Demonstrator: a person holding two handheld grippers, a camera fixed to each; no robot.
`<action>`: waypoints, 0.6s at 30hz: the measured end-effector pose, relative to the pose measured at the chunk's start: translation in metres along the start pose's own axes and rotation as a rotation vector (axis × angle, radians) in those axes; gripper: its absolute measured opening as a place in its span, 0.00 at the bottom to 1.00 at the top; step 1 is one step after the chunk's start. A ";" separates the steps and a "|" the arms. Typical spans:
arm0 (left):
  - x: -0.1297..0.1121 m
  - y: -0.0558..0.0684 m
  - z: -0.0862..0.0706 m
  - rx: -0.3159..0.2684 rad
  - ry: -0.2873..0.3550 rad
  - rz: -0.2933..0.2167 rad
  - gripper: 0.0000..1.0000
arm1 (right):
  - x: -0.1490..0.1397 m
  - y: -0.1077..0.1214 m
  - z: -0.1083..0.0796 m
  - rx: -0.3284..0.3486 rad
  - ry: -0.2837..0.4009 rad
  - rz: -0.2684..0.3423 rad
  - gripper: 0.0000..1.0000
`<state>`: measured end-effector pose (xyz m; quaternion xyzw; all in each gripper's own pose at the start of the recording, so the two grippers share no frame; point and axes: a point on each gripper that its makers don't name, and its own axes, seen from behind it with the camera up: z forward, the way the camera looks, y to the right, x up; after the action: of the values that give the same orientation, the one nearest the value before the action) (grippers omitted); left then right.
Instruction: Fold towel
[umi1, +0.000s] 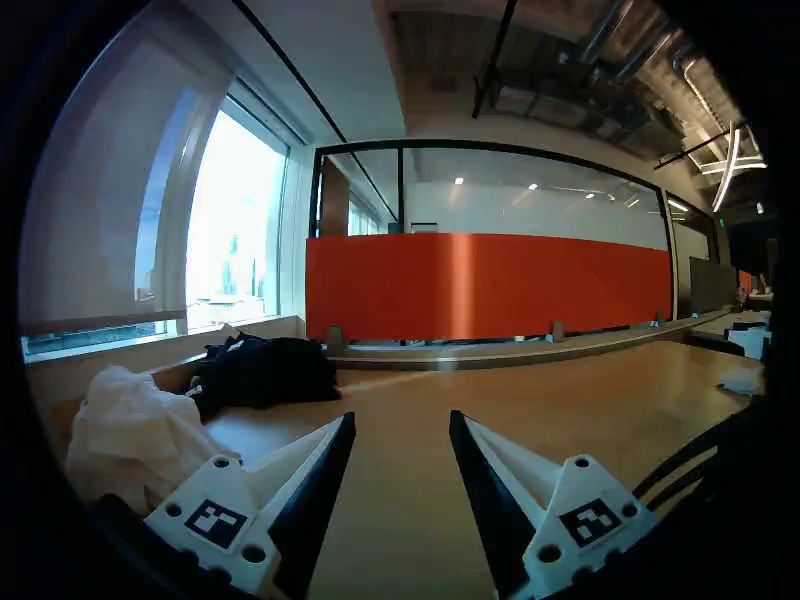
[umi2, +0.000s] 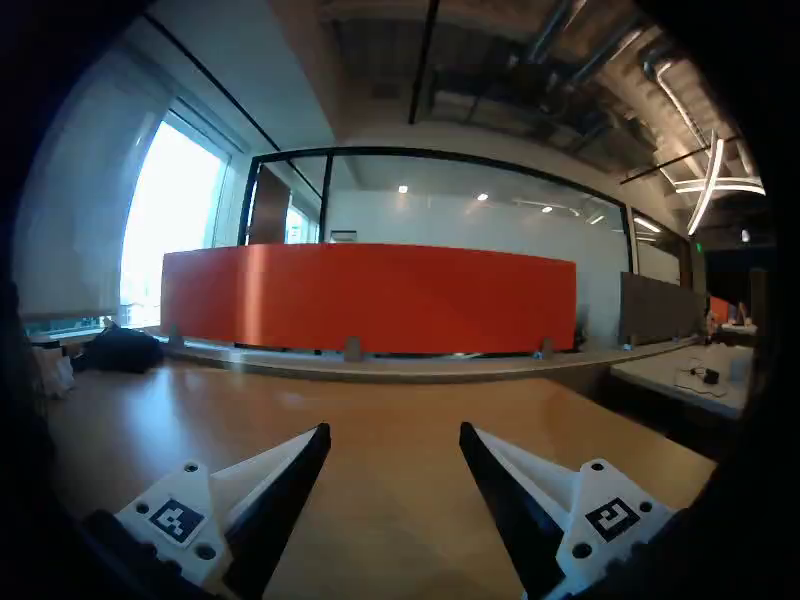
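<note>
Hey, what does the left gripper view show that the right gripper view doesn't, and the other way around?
Left gripper view: a crumpled white towel close by on the left, and dark cables at lower right. Right gripper view: a white side desk carrying a small dark item with a cord. Shared: the wooden table, the orange partition, the black cloth heap, the bright window, and each view's own gripper, the left gripper and the right gripper, both open and empty.
</note>
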<state>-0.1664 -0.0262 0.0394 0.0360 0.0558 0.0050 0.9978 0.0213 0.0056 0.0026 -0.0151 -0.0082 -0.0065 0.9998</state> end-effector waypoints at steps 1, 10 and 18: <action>0.000 0.000 0.000 0.000 0.000 0.000 0.68 | -0.001 0.001 0.000 -0.001 -0.001 0.008 1.00; -0.001 0.001 0.000 0.000 0.000 0.000 0.68 | -0.006 0.007 -0.003 0.000 0.002 0.049 1.00; -0.001 0.001 0.001 0.000 0.001 0.000 0.68 | -0.003 0.001 -0.005 0.018 0.009 0.050 1.00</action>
<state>-0.1678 -0.0254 0.0401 0.0361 0.0561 0.0049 0.9978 0.0185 0.0060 -0.0028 -0.0063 -0.0033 0.0186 0.9998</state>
